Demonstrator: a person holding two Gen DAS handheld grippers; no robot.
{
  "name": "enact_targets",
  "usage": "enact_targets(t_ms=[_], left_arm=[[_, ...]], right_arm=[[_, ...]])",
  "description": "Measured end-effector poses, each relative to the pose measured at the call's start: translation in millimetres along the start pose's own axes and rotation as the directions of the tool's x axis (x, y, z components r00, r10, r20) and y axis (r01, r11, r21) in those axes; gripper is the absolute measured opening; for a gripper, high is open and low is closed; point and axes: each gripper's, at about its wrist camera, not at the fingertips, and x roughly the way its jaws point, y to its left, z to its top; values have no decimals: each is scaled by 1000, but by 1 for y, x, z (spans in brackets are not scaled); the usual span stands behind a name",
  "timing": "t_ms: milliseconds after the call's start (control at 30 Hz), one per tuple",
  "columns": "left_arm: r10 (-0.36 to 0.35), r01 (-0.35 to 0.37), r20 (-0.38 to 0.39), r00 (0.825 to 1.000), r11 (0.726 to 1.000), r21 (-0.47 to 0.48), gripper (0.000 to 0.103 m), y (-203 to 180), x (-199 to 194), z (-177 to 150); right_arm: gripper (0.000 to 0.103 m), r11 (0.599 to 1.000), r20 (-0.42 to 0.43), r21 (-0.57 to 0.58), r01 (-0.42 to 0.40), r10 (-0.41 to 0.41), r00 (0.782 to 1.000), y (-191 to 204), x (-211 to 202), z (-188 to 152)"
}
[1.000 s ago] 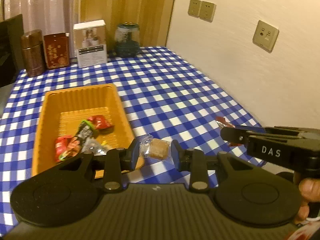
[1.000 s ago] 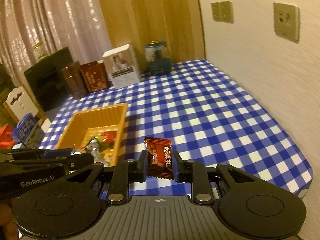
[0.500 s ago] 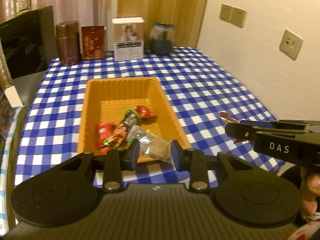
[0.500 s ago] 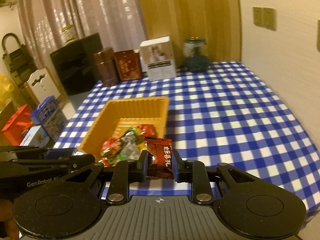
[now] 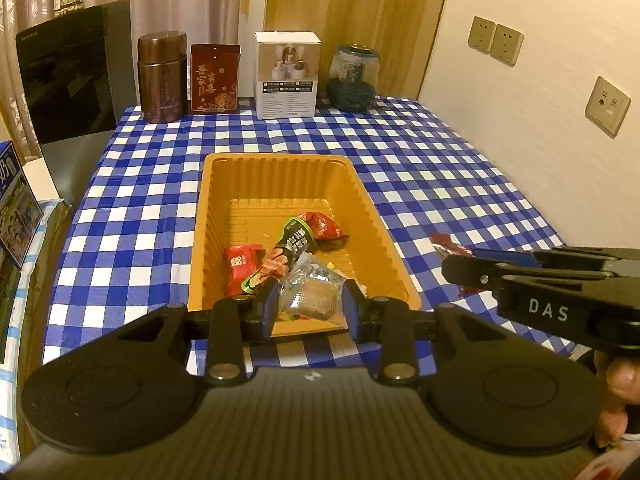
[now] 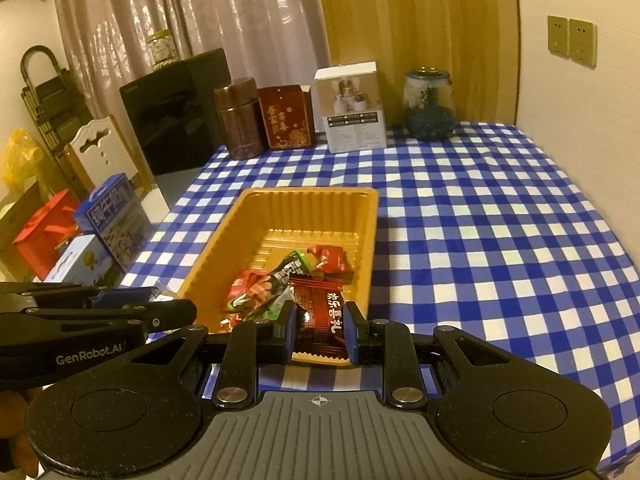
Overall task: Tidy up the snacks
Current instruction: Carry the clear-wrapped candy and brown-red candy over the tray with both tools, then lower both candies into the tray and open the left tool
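An orange tray sits on the blue checked tablecloth and holds several wrapped snacks. My left gripper is shut on a clear-wrapped brown biscuit and holds it over the tray's near end. My right gripper is shut on a dark red candy packet over the tray's near right corner. The right gripper also shows in the left wrist view, to the right of the tray. The left gripper also shows in the right wrist view, at the tray's left.
At the table's far edge stand a brown canister, a red box, a white box and a glass jar. A wall with sockets runs along the right. Boxes and bags lie left of the table.
Both grippers have moved left with their snacks, from over the tablecloth right of the tray to over the tray's near end.
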Motion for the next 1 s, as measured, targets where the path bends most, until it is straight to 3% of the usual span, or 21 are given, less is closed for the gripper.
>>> enact_targets(t_ms=[1000], left_arm=[[13,-13,-44,999,1000,-4,31,40,97,59]], right_arm=[[25,999,-81,12,-52,53,995,-16,110,52]])
